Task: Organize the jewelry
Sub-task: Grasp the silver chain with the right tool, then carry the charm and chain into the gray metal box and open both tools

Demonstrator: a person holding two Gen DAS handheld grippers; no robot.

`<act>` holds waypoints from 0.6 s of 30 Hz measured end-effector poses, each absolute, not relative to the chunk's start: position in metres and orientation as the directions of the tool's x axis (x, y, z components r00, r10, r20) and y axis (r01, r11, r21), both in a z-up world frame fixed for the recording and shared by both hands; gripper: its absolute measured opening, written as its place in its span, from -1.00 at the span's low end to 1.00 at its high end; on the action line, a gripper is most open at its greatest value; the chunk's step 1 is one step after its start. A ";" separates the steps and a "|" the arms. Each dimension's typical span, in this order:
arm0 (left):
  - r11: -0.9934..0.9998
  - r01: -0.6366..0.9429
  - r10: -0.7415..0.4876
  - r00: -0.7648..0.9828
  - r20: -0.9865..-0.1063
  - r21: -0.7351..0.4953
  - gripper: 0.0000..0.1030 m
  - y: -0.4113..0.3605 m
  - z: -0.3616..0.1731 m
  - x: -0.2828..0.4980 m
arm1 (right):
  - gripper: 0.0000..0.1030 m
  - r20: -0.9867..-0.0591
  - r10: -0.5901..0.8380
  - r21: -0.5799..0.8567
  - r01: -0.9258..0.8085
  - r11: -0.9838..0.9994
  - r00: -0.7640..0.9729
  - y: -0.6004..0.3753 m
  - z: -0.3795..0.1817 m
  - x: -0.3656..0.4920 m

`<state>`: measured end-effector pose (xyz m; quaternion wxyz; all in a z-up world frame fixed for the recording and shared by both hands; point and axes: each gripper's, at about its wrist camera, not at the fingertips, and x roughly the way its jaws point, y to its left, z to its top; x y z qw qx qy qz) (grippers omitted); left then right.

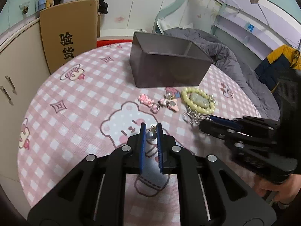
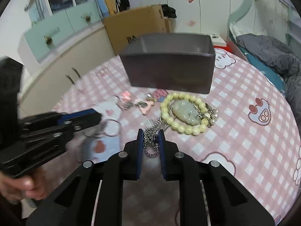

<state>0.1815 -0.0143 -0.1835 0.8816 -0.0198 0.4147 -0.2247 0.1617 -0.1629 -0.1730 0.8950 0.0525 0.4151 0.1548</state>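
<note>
Left wrist view: the left gripper (image 1: 151, 129) has its jaws drawn in on a pearl earring (image 1: 151, 135), the grey pearl pinched between the blue pads (image 1: 143, 137) with its small gold fitting showing just above. The gripper hangs over the pink checked bed sheet (image 1: 75, 98). Ahead, a grey storage box (image 1: 165, 69) with an inner divider stands on the sheet. Between box and gripper lie pink hair clips (image 1: 145, 99) and a cluster of small charms (image 1: 169, 102).

To the right, a yellow bead bracelet (image 1: 197, 101) lies on the sheet, ringing a pale green jade pendant (image 1: 200, 98). The right gripper (image 1: 205, 121) enters from the right, its tip just beside the bracelet.

Right wrist view: the right gripper (image 2: 151, 139) has its jaws pinching a silver ball chain (image 2: 150, 145), whose loops bunch up between the blue pads (image 2: 161, 145). The chain's far end runs toward the bead bracelet (image 2: 184, 113) and jade pendant (image 2: 185, 111), which lie just beyond the fingertips with a small silver clasp piece (image 2: 211, 114) at their right edge. The storage box (image 2: 169, 66) stands behind them. The left gripper (image 2: 97, 115) appears blurred at the left, held by a hand (image 2: 20, 186).
</note>
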 end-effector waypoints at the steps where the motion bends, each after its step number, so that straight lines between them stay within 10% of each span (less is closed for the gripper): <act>1: 0.899 0.376 -0.413 0.559 -0.719 -0.224 -0.79 -0.012 -0.179 0.182 | -0.73 -0.709 0.346 0.247 -0.244 0.938 0.614 -0.166 -0.164 0.158; 18: 0.883 0.435 -0.447 0.662 -0.601 -0.178 -0.79 -0.021 -0.080 0.195 | -0.73 -0.456 0.534 0.344 -0.413 0.843 0.712 -0.209 -0.012 0.162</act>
